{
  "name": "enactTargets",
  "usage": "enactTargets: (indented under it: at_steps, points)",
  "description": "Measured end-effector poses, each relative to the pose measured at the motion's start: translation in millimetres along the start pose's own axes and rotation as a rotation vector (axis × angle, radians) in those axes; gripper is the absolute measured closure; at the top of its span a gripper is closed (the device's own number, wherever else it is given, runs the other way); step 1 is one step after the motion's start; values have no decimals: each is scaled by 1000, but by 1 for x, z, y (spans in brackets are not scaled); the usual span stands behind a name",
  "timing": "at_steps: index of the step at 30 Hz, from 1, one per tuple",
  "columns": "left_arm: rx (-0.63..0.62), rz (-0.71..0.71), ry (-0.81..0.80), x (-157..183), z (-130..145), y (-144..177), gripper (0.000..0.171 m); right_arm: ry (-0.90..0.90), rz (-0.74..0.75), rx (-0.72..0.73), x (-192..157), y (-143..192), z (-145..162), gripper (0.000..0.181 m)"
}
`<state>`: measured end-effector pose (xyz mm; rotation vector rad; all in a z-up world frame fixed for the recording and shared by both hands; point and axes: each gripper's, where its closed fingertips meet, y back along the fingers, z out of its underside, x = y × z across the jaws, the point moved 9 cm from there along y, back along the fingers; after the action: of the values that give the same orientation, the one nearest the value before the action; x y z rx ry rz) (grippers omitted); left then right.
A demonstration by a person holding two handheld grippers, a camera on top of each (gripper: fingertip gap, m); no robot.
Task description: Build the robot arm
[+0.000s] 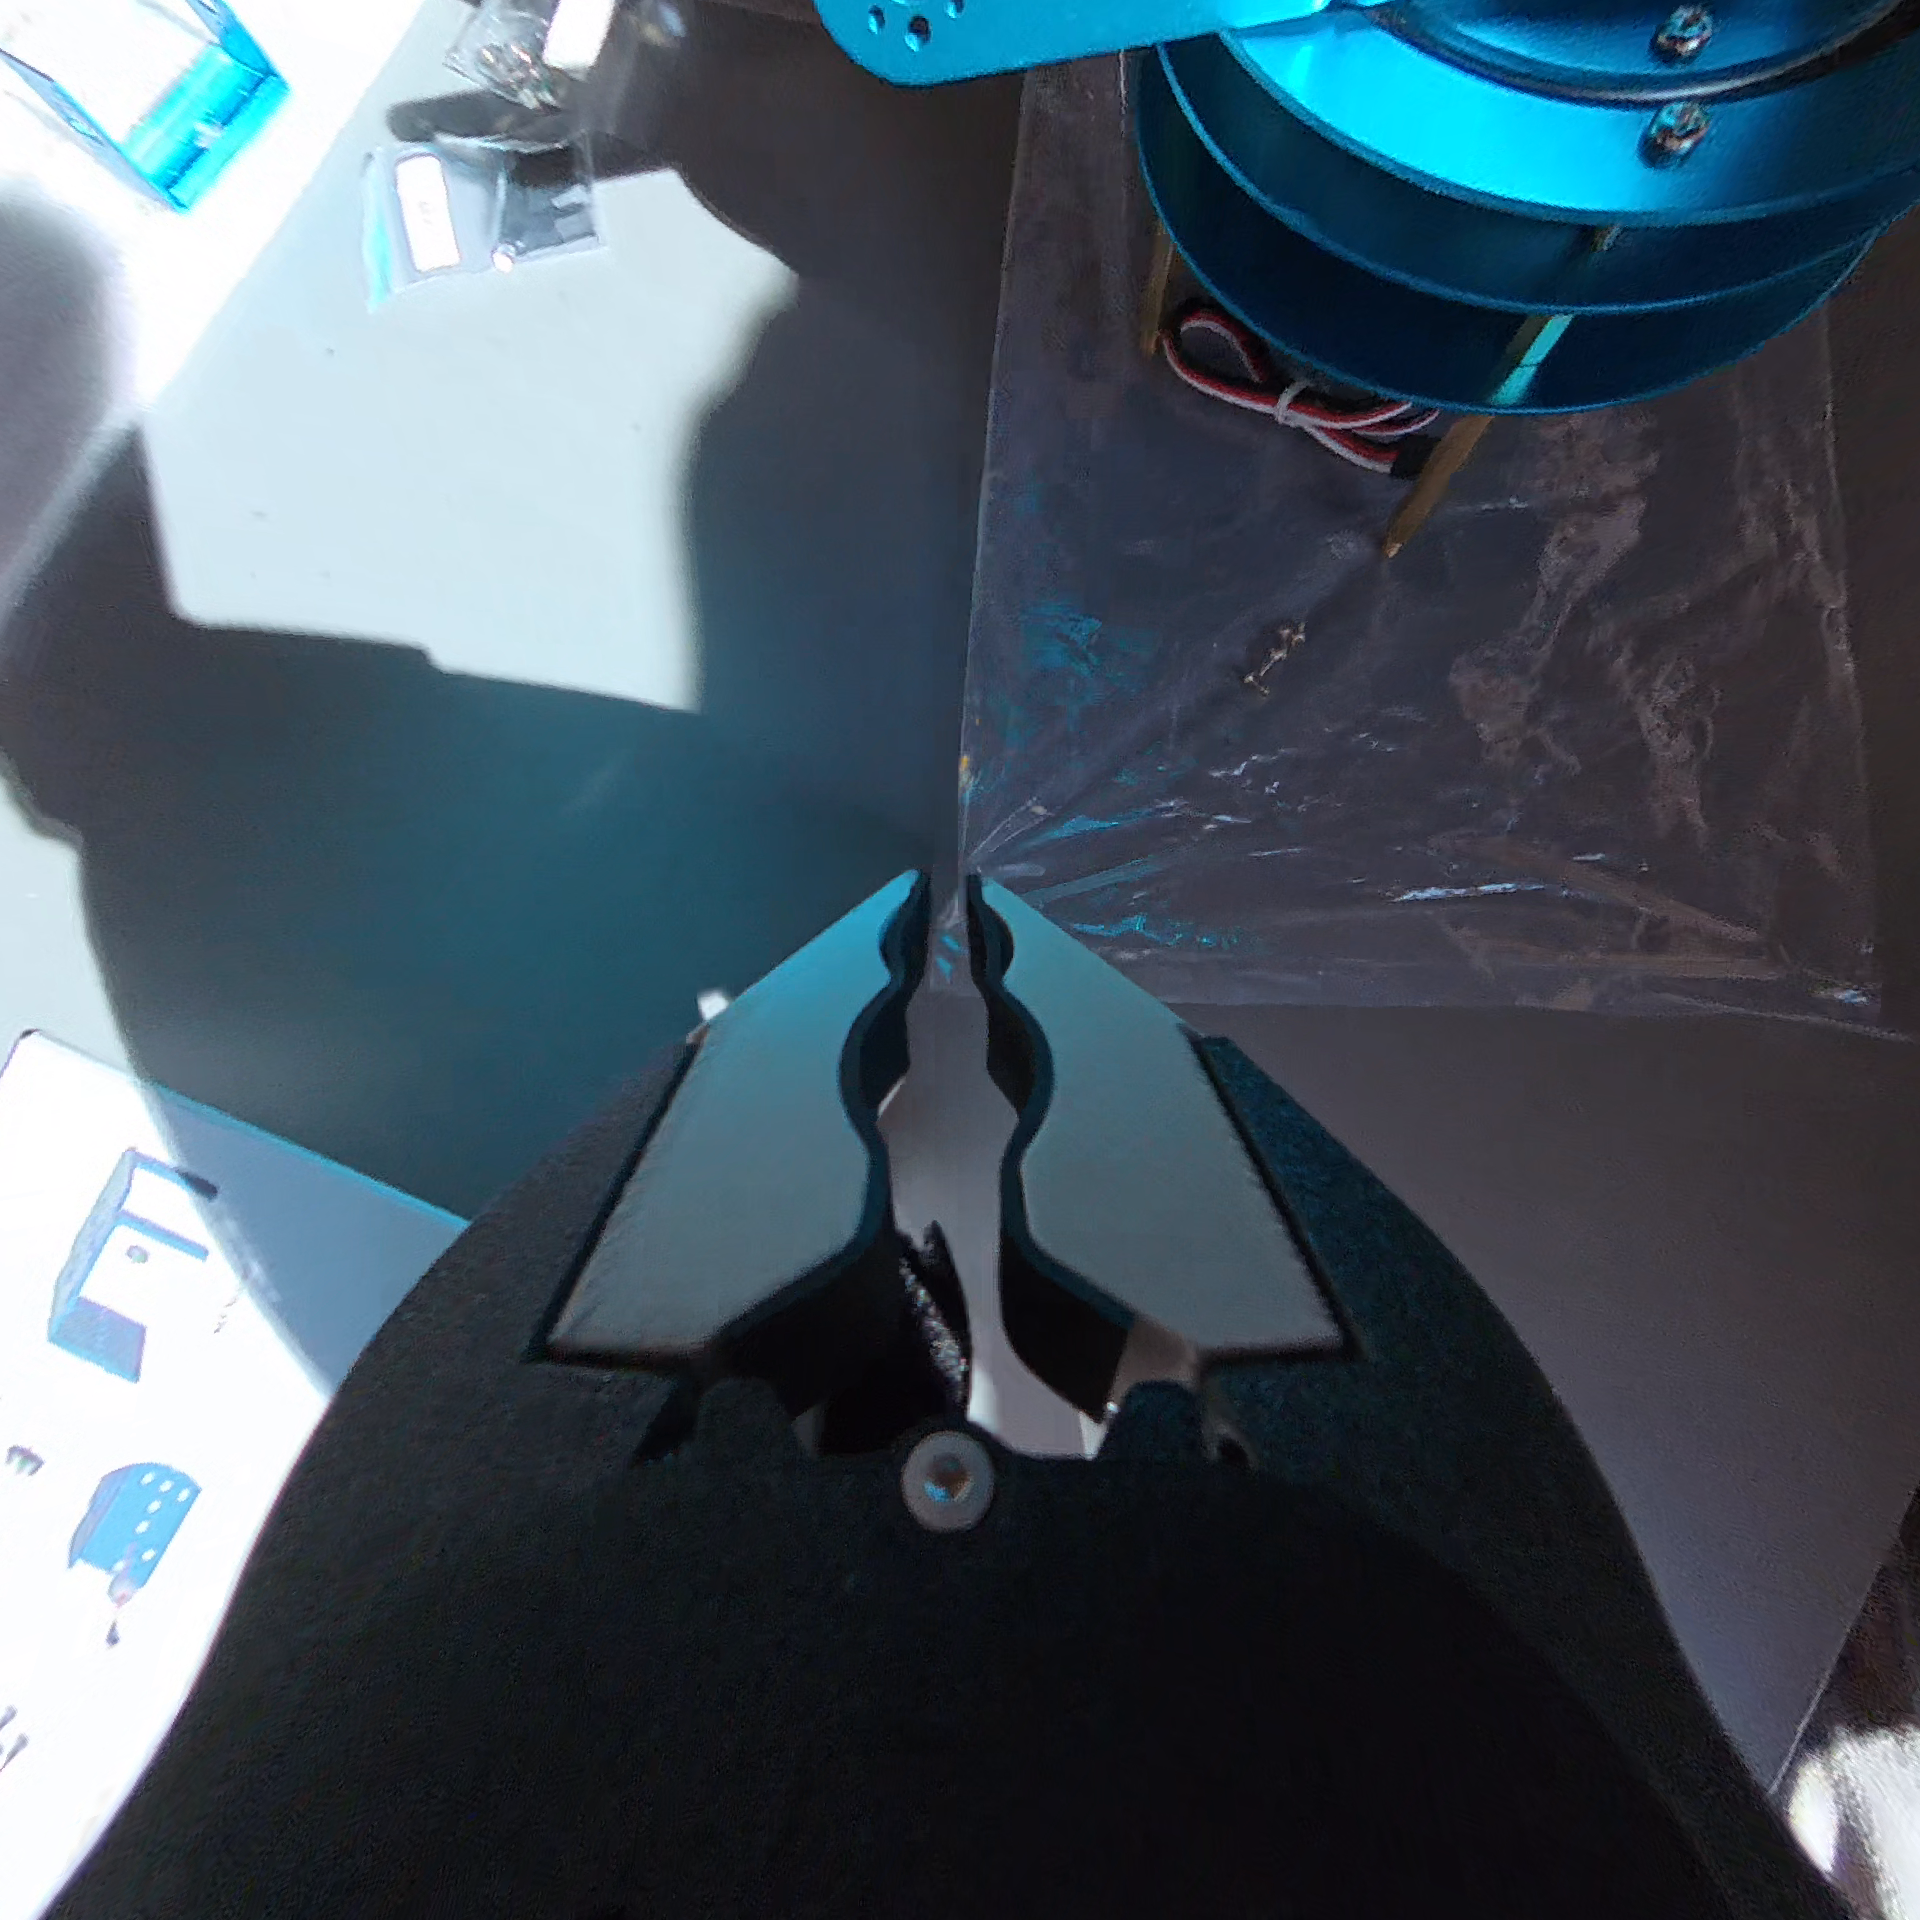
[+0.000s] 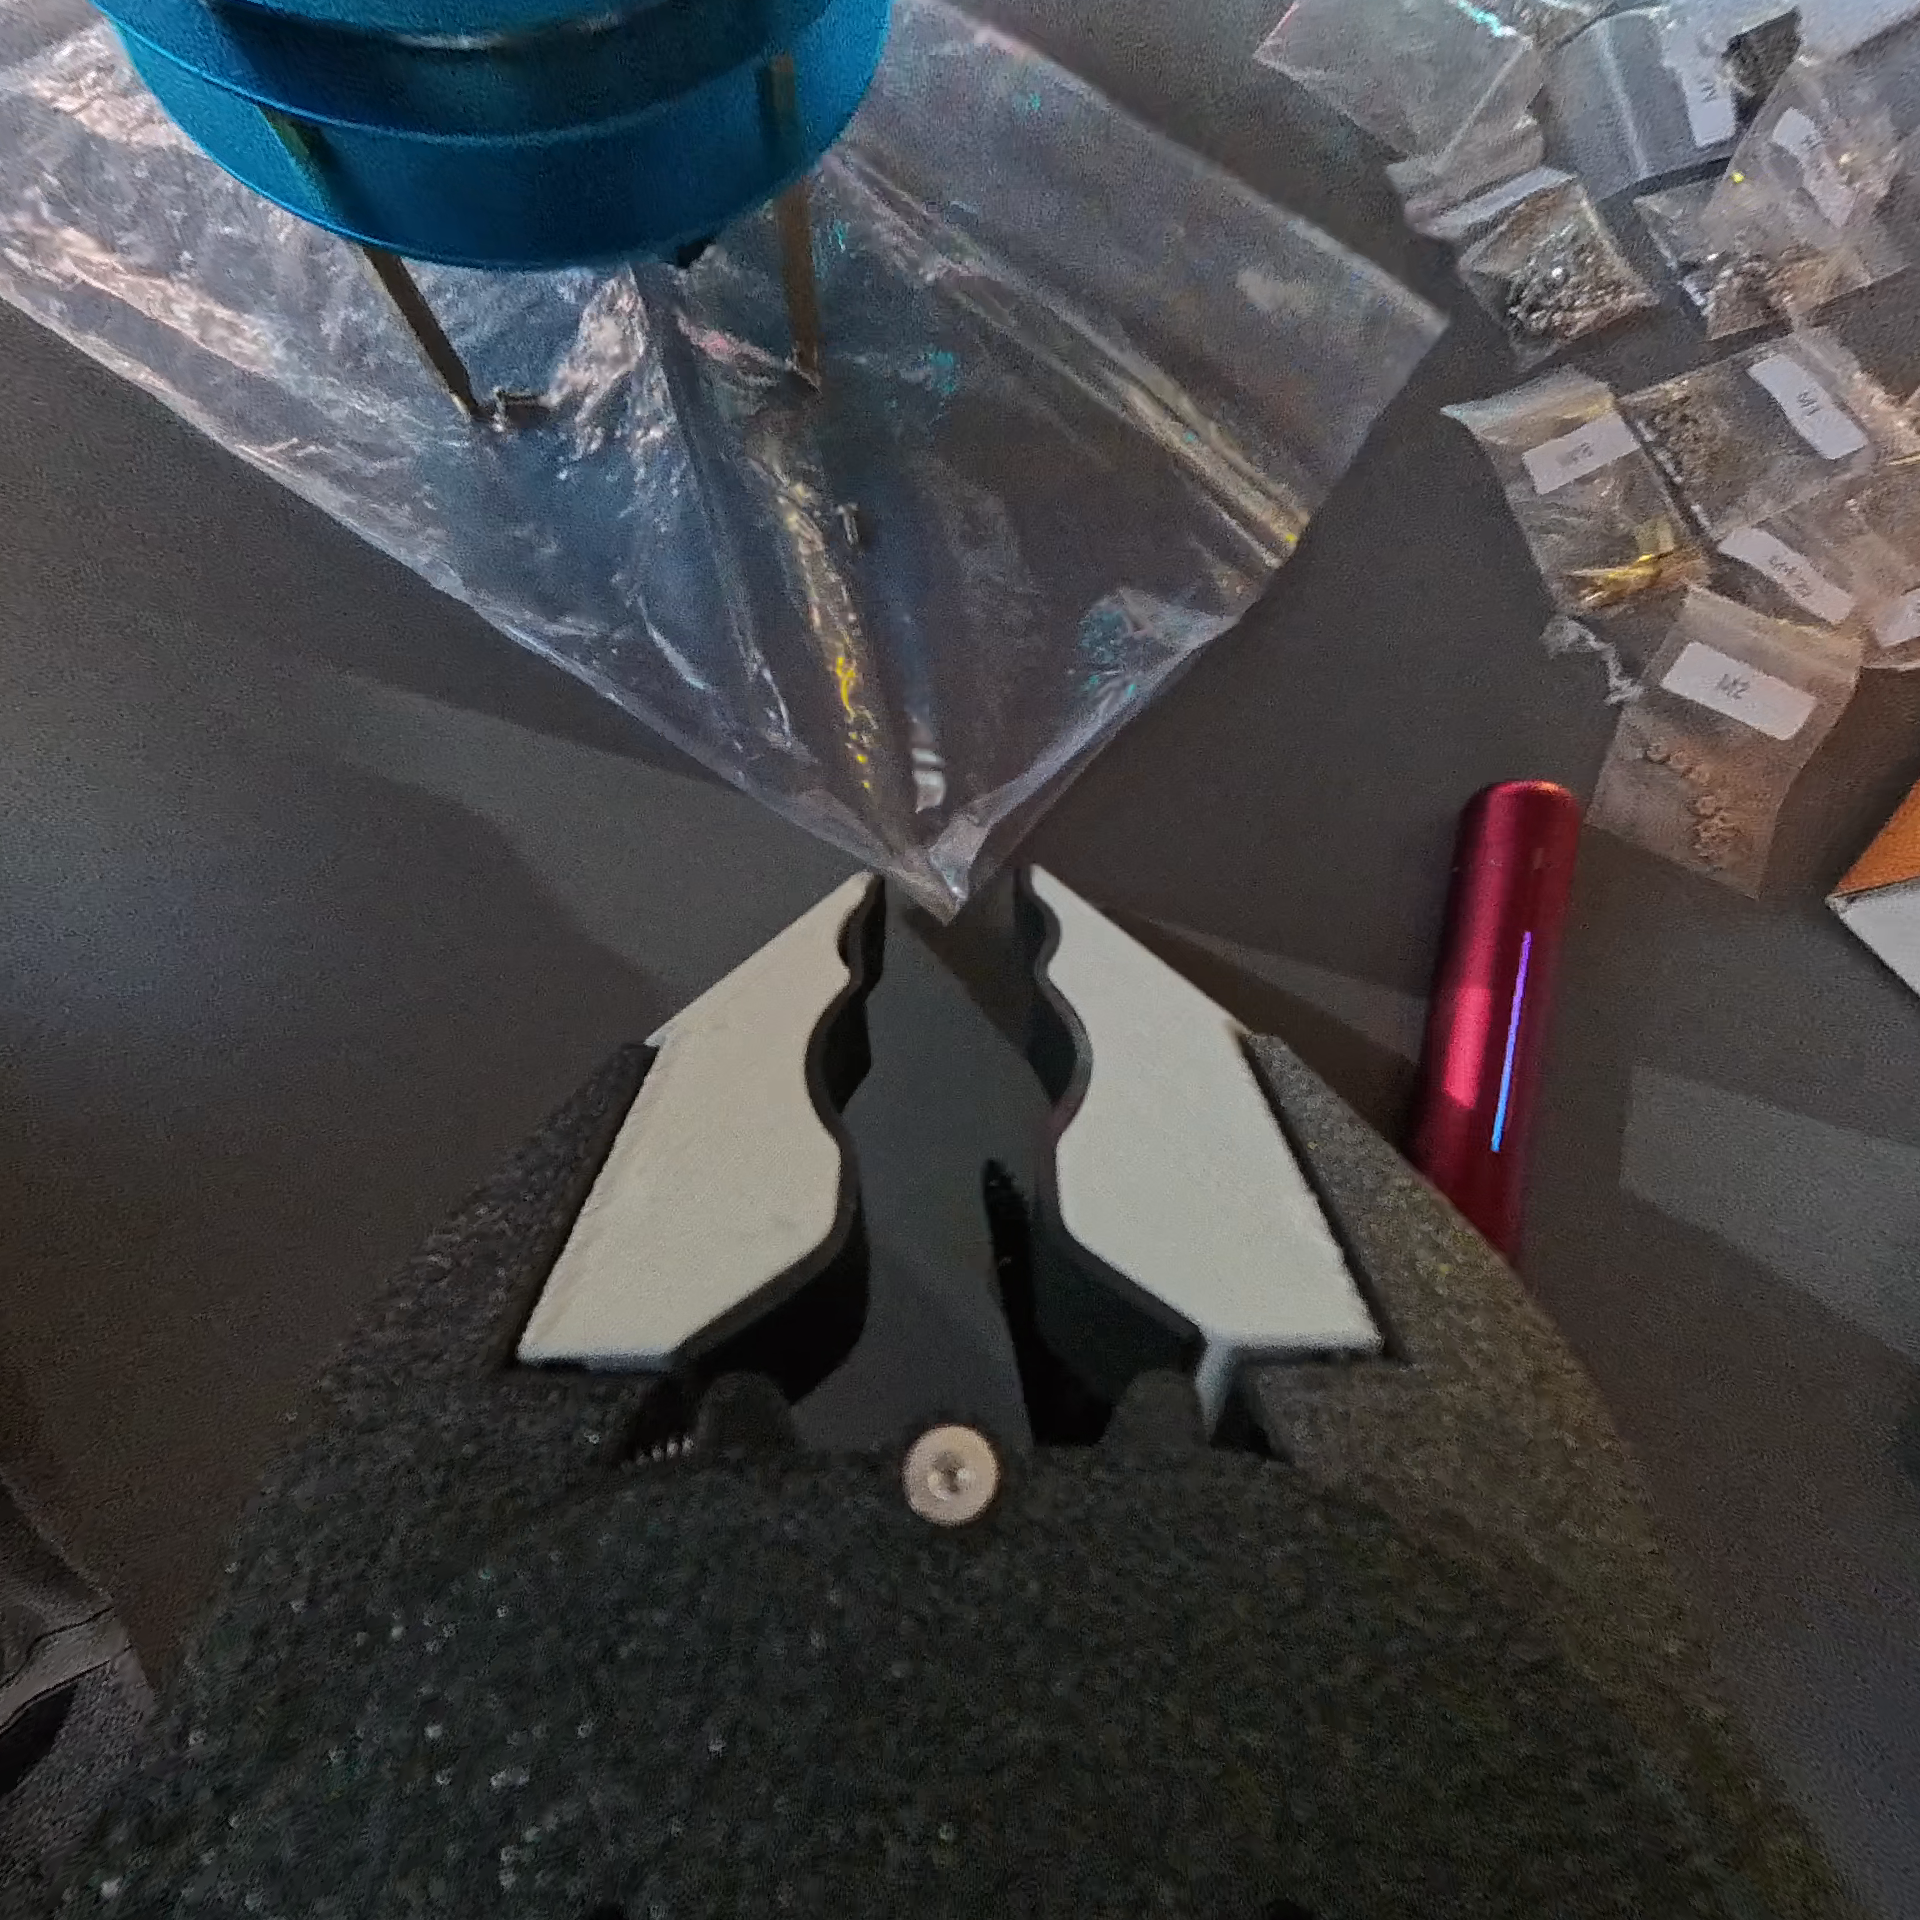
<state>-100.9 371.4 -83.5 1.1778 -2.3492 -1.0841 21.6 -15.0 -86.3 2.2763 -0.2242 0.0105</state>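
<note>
A clear plastic bag [image 1: 1403, 779] lies flat on the dark table. A blue round metal assembly [image 1: 1507, 208] on brass standoffs stands on its far part, with red, white and black wires [image 1: 1299, 384] under it. My left gripper [image 1: 945, 894] is shut on the bag's near corner, jaws almost touching. In the right wrist view the same bag [image 2: 883, 520] runs up to the blue assembly [image 2: 499, 135]. My right gripper [image 2: 951, 883] is open, with another corner of the bag lying between its fingertips [image 2: 862, 904], apparently untouched. A few small screws [image 1: 1273, 655] lie in the bag.
A red metal cylinder [image 2: 1496, 997] lies just right of my right gripper. Several small labelled bags of hardware [image 2: 1714, 416] are piled at the far right. A white illustrated sheet [image 1: 104, 1351], a blue bracket [image 1: 156, 104] and small parts bags [image 1: 478, 208] lie to the left.
</note>
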Motion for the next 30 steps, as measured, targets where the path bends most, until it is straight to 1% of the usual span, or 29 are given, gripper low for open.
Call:
enactTargets:
  at_steps: [1, 2, 3, 4, 5, 6, 7, 9, 10, 12, 13, 14, 17, 18, 20, 23, 26, 28, 30]
  points:
    - [0, -19, 1, 3, 0, 5, 149, 2, 17, 14, 0, 4, -3, 152]
    - [3, -21, -6, 10, 0, 11, 137, 1, 30, 38, 0, 9, -8, 145]
    - [26, -14, -16, 19, 0, 17, 129, -9, 41, 71, 1, 14, -15, 139]
    - [70, 21, -20, 31, -2, 21, 115, -34, 49, 106, 4, 16, -24, 127]
    - [114, 68, -14, 43, -5, 24, 108, -61, 33, 125, 7, 15, -32, 117]
    - [144, 122, -2, 53, -8, 24, 104, -86, 27, 129, 13, 11, -40, 115]
    - [158, 155, 4, 60, -11, 22, 98, -101, 51, 134, 21, 4, -49, 120]
    - [168, 168, -7, 68, -16, 16, 98, -131, 47, 129, 37, -18, -62, 124]
    - [168, 189, 1, 72, -17, 11, 98, -166, 47, 130, 47, -30, -68, 129]
    - [155, 234, 4, 83, -16, 3, 104, -215, 0, 135, 56, -52, -77, 147]
    - [135, 226, -8, 88, -13, 0, 105, -218, -3, 134, 59, -60, -79, 155]
    - [112, 218, -20, 92, -9, -3, 104, -209, 4, 122, 59, -68, -82, 158]
    - [57, 198, -27, 102, 4, -7, 101, -164, 52, 18, 59, -87, -80, 158]
    - [68, 181, -36, 105, 6, -6, 102, -169, 52, 36, 59, -88, -82, 161]
    - [62, 160, -38, 108, 9, -3, 100, -196, 52, 25, 64, -89, -82, 157]
    - [71, 136, -28, 111, 14, 1, 104, -206, 52, 40, 66, -89, -80, 157]
    - [79, 118, -21, 110, 19, 7, 103, -220, 64, 52, 66, -89, -79, 157]
    - [142, 108, -1, 110, 17, 17, 101, -172, 137, 69, 65, -82, -81, 152]
    - [247, 108, 60, 113, 13, 34, 101, -176, 179, 164, 54, -54, -87, 146]
